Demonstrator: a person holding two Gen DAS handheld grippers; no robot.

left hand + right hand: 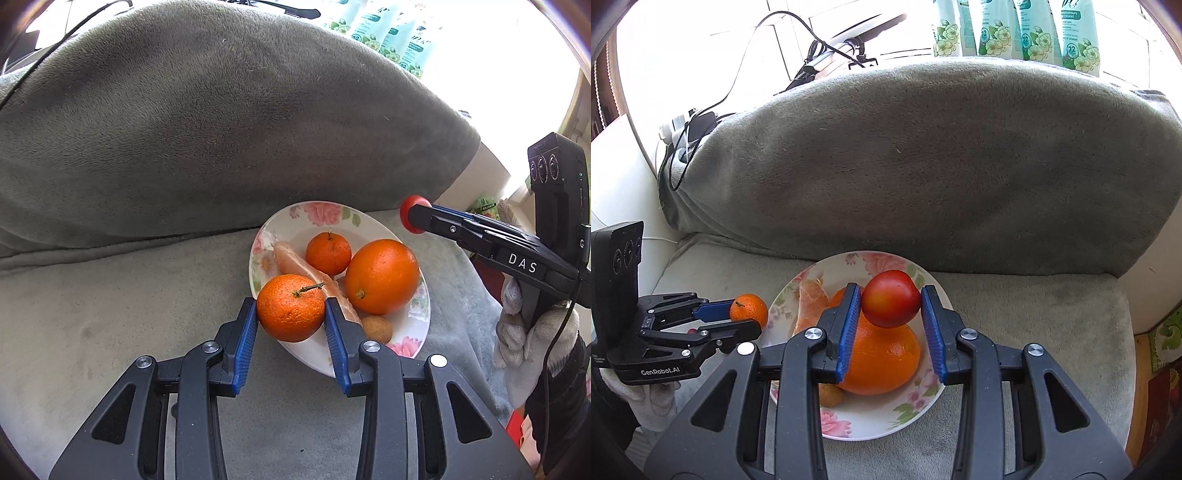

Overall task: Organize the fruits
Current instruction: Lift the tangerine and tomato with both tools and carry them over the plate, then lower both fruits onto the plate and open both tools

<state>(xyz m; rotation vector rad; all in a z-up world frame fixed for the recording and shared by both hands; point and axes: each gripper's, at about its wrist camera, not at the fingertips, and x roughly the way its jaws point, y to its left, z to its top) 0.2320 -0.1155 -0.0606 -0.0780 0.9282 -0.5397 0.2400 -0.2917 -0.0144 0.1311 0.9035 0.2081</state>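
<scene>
Partly, large orange [882, 360] hides behind fingers [849, 325].

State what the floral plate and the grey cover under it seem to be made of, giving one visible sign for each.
Floral plate: probably glazed ceramic or melamine; its white surface is smooth and glossy with printed pink flowers, but the look alone cannot settle which.
Grey cover: soft plush fabric, likely fleece; a matte, fuzzy nap shows brushed marks and creases.
</scene>
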